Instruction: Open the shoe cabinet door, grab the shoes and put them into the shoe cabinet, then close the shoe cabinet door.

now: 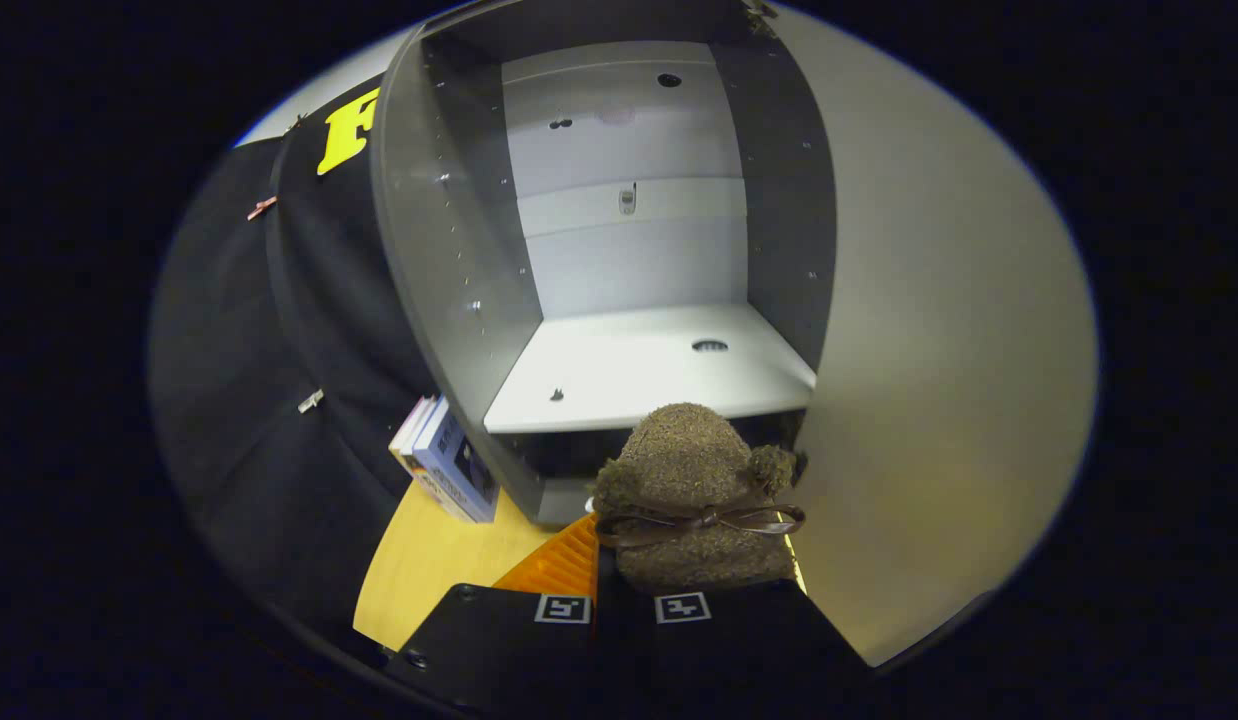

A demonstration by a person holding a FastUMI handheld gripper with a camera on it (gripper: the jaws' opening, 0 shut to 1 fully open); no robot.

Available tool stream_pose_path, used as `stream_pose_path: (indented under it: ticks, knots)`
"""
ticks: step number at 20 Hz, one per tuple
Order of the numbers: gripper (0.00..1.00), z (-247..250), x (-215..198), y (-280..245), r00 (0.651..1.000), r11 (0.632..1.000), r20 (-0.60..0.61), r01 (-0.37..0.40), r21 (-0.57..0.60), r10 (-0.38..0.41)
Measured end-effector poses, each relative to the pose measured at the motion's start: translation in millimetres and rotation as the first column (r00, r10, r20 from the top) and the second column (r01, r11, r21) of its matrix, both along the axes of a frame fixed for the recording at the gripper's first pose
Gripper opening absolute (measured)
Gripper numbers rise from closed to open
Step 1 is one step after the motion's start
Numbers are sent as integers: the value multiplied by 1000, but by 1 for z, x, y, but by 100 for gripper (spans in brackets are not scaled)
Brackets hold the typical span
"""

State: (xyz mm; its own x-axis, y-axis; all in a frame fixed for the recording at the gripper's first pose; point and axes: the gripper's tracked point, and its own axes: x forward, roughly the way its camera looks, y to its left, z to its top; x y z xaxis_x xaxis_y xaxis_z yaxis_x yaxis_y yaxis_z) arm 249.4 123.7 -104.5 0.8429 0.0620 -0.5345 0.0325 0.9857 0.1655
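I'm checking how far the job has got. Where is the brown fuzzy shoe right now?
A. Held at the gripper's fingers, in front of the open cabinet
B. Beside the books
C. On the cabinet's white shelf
A: the shoe sits at the gripper, short of the shelf, whose surface is bare.

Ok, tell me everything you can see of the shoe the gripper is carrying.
The shoe is a brown, fuzzy slipper-like piece with a rounded, plush-looking toe and small tufts at its sides. A thin, shiny brown ribbon bow runs across it. It sits between the fingers of the hand-held gripper, toe pointing forward, raised in front of the open shoe cabinet, just before the pale shelf and not yet on it. Its rear part is hidden by the fingers.
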Motion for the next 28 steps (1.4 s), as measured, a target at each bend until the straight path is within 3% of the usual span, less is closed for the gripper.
stream_pose_path:
  ticks: [5,16,21,28]
  knots:
    - [9,21,85,-4,999,999,-5,34,8,-34]
    - [10,-5,242,-17,999,992,34,30,-120,-26]
    - [10,-44,275,-16,999,988,-30,30,-152,-35]
    - [11,-57,281,-12,995,987,-74,52,-150,-63]
